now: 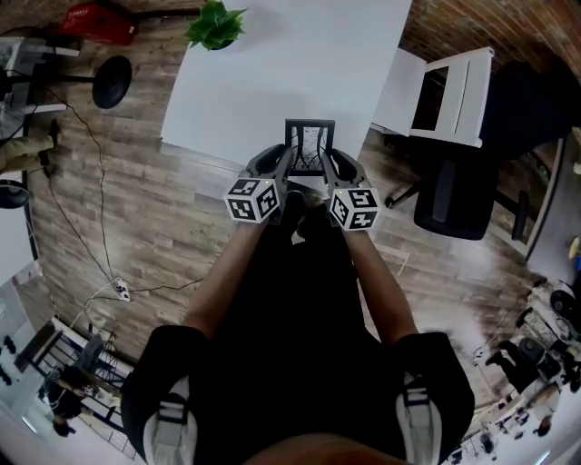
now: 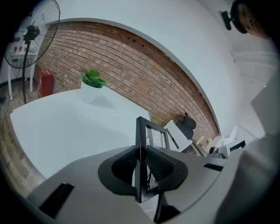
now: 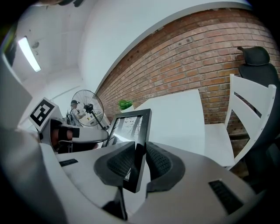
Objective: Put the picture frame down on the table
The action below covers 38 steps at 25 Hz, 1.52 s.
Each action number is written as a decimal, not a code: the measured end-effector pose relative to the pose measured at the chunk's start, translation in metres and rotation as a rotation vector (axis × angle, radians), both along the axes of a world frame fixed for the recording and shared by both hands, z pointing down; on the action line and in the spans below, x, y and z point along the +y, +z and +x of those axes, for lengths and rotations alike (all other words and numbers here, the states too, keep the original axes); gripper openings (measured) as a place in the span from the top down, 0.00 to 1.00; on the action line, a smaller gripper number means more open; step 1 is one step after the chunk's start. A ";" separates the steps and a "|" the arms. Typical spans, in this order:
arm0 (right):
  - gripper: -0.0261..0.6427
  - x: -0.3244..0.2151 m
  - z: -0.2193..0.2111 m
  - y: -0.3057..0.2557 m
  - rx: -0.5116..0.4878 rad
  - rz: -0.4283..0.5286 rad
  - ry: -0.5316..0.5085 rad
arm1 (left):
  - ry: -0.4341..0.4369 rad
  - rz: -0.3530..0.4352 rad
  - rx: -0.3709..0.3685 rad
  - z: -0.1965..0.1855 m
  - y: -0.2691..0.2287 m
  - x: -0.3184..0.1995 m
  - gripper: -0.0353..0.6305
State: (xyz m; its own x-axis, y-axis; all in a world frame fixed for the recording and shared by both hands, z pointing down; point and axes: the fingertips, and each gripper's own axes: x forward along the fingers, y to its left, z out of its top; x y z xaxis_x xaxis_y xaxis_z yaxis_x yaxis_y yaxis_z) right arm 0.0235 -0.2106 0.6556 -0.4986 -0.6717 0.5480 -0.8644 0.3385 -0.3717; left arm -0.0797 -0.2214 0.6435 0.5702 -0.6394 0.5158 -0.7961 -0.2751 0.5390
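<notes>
Near edge of the white table: the left gripper is clamped on the left side of the black picture frame, and the right gripper pinches its right side. The frame is upright between them - can't tell if it touches the tabletop. A potted plant sits at the far-left corner.

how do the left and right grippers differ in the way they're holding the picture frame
The left gripper clamps the left side bar of the picture frame; the right gripper clamps its right side bar. The left gripper view meets the picture frame almost edge-on, while the right gripper view shows more of its printed face. Shared: both grippers are shut on the picture frame and hold it upright.
</notes>
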 end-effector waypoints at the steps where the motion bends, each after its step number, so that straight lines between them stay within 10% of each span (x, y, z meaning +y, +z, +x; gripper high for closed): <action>1: 0.85 -0.001 0.001 0.003 0.001 -0.003 0.003 | 0.005 -0.003 -0.001 0.001 0.002 -0.001 0.83; 38: 0.85 -0.018 -0.001 0.088 0.026 -0.150 0.052 | 0.065 -0.156 -0.029 0.000 0.094 -0.018 0.83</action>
State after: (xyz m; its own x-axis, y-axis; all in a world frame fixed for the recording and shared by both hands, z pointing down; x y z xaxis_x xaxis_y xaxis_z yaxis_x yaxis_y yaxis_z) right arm 0.0228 -0.2289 0.7441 -0.4496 -0.6060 0.6563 -0.8893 0.2349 -0.3923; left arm -0.0797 -0.2391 0.7370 0.5909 -0.5127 0.6230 -0.7954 -0.2410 0.5561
